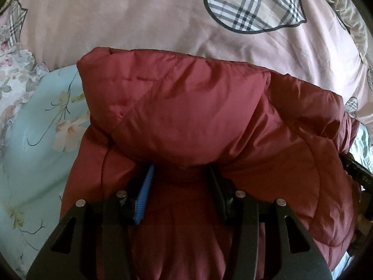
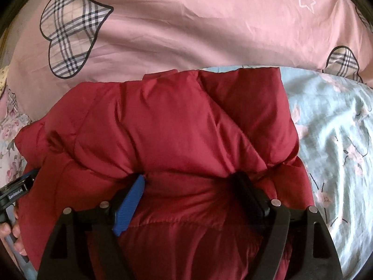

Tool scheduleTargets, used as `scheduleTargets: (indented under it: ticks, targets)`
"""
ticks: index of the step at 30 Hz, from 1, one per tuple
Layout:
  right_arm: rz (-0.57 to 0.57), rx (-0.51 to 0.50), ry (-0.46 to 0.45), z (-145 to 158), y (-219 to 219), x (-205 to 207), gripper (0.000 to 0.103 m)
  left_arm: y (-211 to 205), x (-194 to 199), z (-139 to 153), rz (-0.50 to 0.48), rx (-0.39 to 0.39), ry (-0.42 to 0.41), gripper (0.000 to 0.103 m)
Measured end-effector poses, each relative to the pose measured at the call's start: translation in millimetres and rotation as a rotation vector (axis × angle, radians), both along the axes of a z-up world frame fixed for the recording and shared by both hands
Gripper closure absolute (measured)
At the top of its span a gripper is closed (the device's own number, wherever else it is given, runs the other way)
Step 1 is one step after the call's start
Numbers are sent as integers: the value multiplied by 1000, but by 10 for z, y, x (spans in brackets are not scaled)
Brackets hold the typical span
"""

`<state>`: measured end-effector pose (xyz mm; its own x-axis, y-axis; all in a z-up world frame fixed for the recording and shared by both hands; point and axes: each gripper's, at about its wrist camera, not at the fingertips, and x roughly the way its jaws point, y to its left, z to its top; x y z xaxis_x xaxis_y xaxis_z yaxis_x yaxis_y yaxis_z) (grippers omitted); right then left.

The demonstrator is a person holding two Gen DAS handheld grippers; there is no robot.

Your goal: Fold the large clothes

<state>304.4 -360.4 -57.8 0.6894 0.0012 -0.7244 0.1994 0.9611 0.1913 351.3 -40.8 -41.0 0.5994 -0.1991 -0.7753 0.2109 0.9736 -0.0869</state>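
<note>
A dark red puffer jacket (image 1: 186,107) lies bunched on the bed; it also fills the right wrist view (image 2: 167,126). My left gripper (image 1: 181,172) has thick jacket padding between its blue pad and black finger, tips buried under a folded-over layer. My right gripper (image 2: 188,184) likewise has a wad of the jacket between its fingers, tips hidden under the fold. Both hold the near edge of the jacket, side by side. The right gripper's body shows at the right edge of the left view (image 1: 356,170); the left gripper's body shows at the left edge of the right view (image 2: 16,191).
A pink duvet (image 2: 186,30) with plaid hearts lies just beyond the jacket. A light blue floral sheet (image 1: 37,140) shows to the left and also to the right (image 2: 333,130). A floral pillow (image 1: 14,70) sits far left.
</note>
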Motion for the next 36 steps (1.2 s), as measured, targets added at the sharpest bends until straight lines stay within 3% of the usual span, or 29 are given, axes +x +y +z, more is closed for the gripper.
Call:
scheduleTargets:
  ticks: [11,16,21,30,36]
  targets:
    - [7,1,-10,-5,25,18,22,464,-561,316,-22,-143,-39,56]
    - [7,-2,-17,68,20,-81,22,685,-670,330,2,-196,-22,56]
    - [30,7,-59,227,51,-348,20,766,-724,334,10,-185,-29,56]
    - [53,55,-99,365,-182,-954,20,959,-787,334,10,-212,-46,42]
    - [5,97,-73,314,-483,-1229,20,1205,-731,225,45,-292,-3,41]
